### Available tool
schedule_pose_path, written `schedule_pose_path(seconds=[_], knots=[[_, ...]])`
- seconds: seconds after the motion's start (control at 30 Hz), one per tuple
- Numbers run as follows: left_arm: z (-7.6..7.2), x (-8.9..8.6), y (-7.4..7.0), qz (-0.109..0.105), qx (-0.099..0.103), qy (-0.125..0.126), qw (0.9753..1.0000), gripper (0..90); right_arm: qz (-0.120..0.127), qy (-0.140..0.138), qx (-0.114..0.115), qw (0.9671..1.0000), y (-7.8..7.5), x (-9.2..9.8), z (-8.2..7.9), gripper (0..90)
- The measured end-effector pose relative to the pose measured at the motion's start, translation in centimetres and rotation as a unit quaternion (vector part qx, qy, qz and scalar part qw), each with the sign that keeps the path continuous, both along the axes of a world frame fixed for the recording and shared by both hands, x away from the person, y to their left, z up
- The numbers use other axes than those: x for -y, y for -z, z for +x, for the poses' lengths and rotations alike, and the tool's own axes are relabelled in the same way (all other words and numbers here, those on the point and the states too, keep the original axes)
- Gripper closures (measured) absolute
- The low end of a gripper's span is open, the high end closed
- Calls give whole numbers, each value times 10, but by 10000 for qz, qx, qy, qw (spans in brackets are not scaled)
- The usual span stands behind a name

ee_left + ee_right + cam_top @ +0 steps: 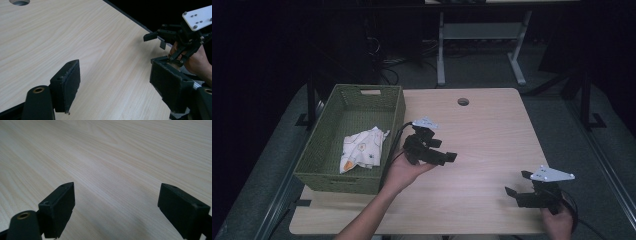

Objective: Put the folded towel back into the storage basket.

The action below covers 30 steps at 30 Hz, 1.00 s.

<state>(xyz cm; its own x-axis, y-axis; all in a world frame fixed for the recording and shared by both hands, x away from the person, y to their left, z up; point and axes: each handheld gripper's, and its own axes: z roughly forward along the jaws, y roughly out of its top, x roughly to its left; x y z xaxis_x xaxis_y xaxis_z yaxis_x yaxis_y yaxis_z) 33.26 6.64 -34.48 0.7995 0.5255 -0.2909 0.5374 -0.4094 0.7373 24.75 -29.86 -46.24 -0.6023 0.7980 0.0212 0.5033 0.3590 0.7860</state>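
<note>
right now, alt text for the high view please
A person holds two open black grippers over a light wooden table: left gripper beside a green woven basket holding a crumpled patterned cloth, right gripper near the front edge.

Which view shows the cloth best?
The high view: the cloth lies crumpled inside the green basket at the table's left, white with small printed spots. The left gripper view and right gripper view look across bare tabletop, away from the basket, so they add nothing on the cloth.
</note>
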Motion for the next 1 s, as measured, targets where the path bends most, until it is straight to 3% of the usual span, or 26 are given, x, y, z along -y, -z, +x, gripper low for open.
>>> schedule_pose_path(seconds=[0.23,0.6,1.0], knots=[[1,9,12,-44,-104,-7,9999,238,-5,13,-7,10000,0,1,0,138],[-3,18,20,-108,-134,13,9999,233,16,71,-6,10000,1,3,-1,138],[-10,20,31,-109,-74,-11,9999,223,1,86,-26,10000,2,3,-1,138]])
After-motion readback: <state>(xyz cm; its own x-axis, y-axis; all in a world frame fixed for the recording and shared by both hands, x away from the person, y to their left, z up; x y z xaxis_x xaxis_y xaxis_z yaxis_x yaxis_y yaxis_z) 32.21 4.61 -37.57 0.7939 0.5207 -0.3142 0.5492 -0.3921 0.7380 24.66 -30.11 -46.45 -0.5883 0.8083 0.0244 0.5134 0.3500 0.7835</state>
